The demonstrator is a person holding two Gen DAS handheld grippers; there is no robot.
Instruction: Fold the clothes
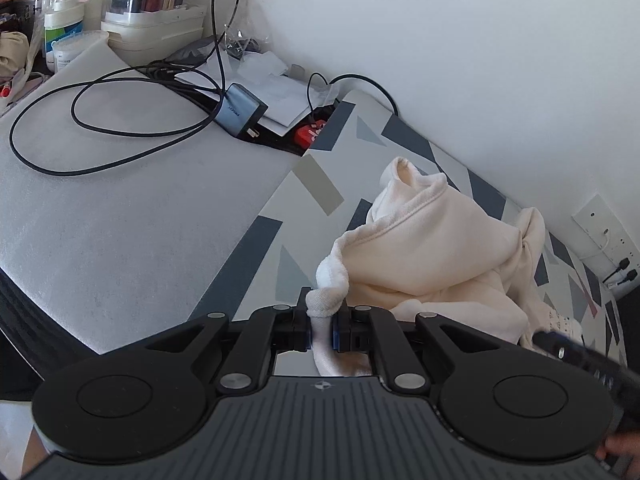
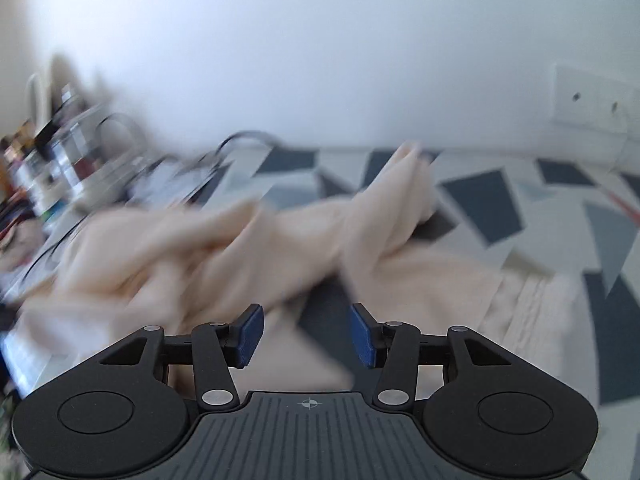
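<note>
A cream hooded sweatshirt (image 1: 432, 248) lies bunched on a grey, white and blue patterned cover (image 1: 312, 188). My left gripper (image 1: 322, 328) is shut on a rolled edge of the sweatshirt, which passes between its blue pads. In the right wrist view, which is blurred, the sweatshirt (image 2: 248, 248) spreads across the cover (image 2: 500, 200). My right gripper (image 2: 307, 334) is open and empty just above the garment, its blue pads (image 2: 252, 330) wide apart. The right gripper also shows at the right edge of the left wrist view (image 1: 560, 346).
A pale grey foam mat (image 1: 120, 208) lies to the left with a looped black cable (image 1: 120, 128) and a blue-grey charger (image 1: 240, 110). Bottles and a clear organiser (image 1: 152, 8) stand at the back left. A white wall (image 1: 480, 60) with sockets (image 1: 608, 236) runs behind.
</note>
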